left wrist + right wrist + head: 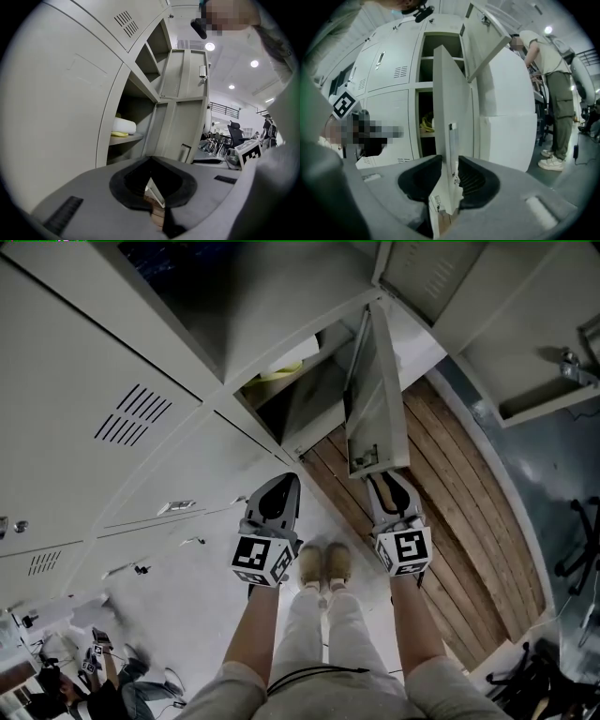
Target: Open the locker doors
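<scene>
The right gripper [446, 182] is clamping the upright free edge of the locker door [451, 98] straight ahead, while the left gripper [278, 487] is idling clenched alongside.

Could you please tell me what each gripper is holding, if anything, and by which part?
The right gripper grips the open locker door by its free vertical edge. The left gripper holds nothing; its jaws are together.

Lower door [451, 140] stands open with its edge between the right gripper [449, 183] jaws. The left gripper [272, 507] sits to its left, before the closed lockers [112, 409].
</scene>
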